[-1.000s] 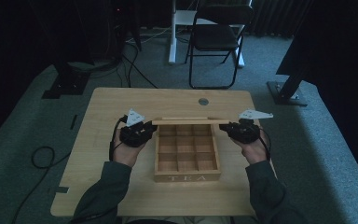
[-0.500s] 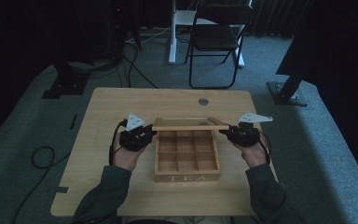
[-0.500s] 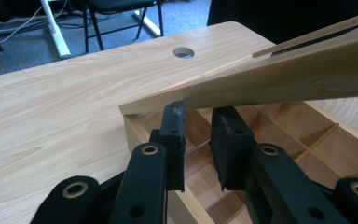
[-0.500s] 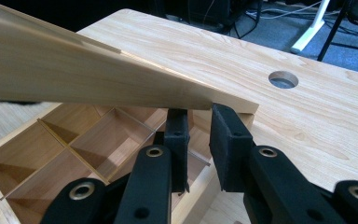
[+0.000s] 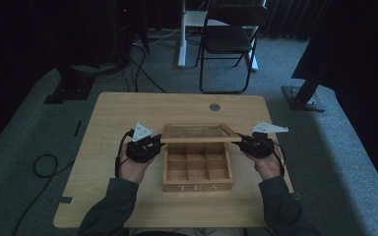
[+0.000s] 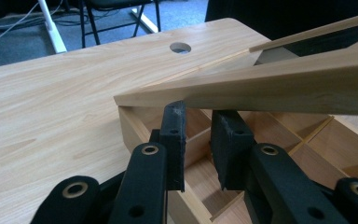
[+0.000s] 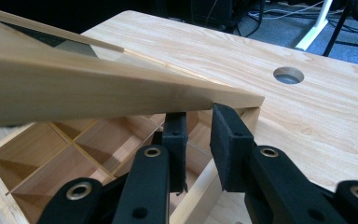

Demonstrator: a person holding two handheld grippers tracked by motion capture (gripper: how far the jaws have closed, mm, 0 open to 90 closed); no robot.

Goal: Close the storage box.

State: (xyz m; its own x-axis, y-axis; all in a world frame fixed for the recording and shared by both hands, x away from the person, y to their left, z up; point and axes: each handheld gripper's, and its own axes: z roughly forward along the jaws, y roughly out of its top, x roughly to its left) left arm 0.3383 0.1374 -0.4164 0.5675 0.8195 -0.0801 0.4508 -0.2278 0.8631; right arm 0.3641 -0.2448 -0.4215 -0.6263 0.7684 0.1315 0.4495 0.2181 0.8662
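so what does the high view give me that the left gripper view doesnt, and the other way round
High view alone: the whole tea box with TEA on its front, both hands and both grippers, left gripper and right gripper at the lid's two ends, plus the chair beyond the table.

Left gripper view alone: close up, the jaws stand slightly apart just under the lid's corner, tips about touching its underside.

Both: the raised lid, the empty compartments, the table hole.

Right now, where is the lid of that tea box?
In the high view the lid is raised over the back of the box, mid-table, between the left gripper and right gripper.
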